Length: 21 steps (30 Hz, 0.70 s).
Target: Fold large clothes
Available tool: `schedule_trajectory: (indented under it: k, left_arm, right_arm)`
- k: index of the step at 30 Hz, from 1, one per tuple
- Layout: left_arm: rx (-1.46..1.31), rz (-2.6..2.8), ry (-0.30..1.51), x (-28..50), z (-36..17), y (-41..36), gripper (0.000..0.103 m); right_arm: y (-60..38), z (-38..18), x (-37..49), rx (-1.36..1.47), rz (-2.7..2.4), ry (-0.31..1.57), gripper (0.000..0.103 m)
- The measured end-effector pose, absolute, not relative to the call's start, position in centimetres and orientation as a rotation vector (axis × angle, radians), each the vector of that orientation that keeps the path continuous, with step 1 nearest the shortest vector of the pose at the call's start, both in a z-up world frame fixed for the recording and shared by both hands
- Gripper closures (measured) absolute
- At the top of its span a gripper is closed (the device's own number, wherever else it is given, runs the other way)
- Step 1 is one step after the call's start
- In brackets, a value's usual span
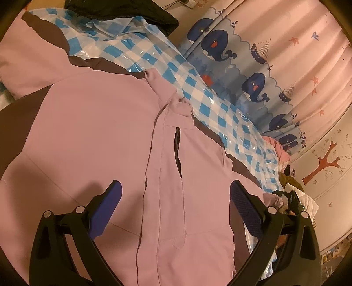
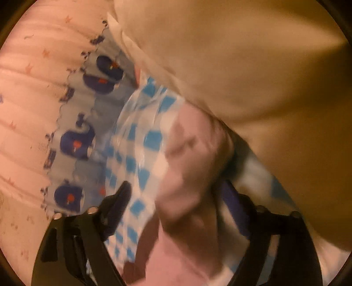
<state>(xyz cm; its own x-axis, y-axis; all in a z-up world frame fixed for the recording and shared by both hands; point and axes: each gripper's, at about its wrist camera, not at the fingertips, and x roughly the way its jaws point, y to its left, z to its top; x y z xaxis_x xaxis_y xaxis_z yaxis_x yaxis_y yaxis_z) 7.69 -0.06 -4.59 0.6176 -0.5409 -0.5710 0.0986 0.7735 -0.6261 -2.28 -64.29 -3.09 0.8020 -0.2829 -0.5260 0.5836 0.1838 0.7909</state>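
A large pink jacket (image 1: 105,123) with dark trim lies front up on a blue-and-white checked plastic sheet (image 1: 198,96). Its front placket and a dark chest pocket zip (image 1: 177,151) run down the middle. My left gripper (image 1: 176,187) hovers open just above the jacket's lower front, one finger on each side of the placket, holding nothing. The right wrist view is blurred. There my right gripper (image 2: 176,189) stands wide, and a bunched pink part of the jacket (image 2: 189,154) lies between its fingers. The left finger (image 2: 123,193) is apart from the cloth.
A pink curtain with blue whales (image 1: 253,66) hangs behind the sheet. A black garment (image 1: 123,11) lies at the far end. More clothes (image 1: 286,182) are piled at the right under a wall with a tree decal (image 1: 325,162). A big beige cloth (image 2: 253,66) fills the right wrist view's upper right.
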Motion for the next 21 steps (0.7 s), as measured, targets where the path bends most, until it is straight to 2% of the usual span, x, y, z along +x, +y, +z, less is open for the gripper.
schedule_trajectory:
  k: [1, 2, 3, 4, 7, 13, 16, 21]
  left_arm:
    - [-0.588, -0.396, 0.833, 7.7, -4.6, -0.1, 0.008]
    - [-0.583, -0.397, 0.833, 7.6, -4.5, -0.1, 0.008]
    - [-0.574, -0.397, 0.833, 7.6, -4.4, -0.1, 0.008]
    - [-0.569, -0.396, 0.832, 7.5, -4.3, 0.0, 0.008]
    - [-0.567, -0.395, 0.825, 7.1, -3.9, 0.5, 0.008]
    - [-0.601, -0.351, 0.773, 6.3, -2.5, 4.1, 0.008]
    - [-0.655, -0.304, 0.728, 6.1, -1.8, 7.6, 0.008]
    - [-0.746, -0.206, 0.659, 5.6, -1.0, 13.9, 0.008]
  right_arm:
    - [-64.9, -3.2, -1.4, 1.234, -0.643, 0.306, 0.021]
    - [-65.5, -3.2, -0.8, 1.223, -0.633, 0.314, 0.030]
    - [-65.9, -3.2, -0.4, 1.210, -0.635, 0.328, 0.071]
    - [-66.0, -3.2, -0.2, 1.210, -0.627, 0.334, 0.085]
    - [-65.1, -1.5, 0.5, 1.163, -0.516, 0.309, 0.089]
    - [-60.5, 8.9, 1.8, 0.956, -0.320, 0.180, 0.089]
    - [-55.8, 16.0, 4.3, 0.814, -0.205, 0.143, 0.089]
    - [-44.9, 21.6, 9.5, 0.660, -0.020, 0.149, 0.089]
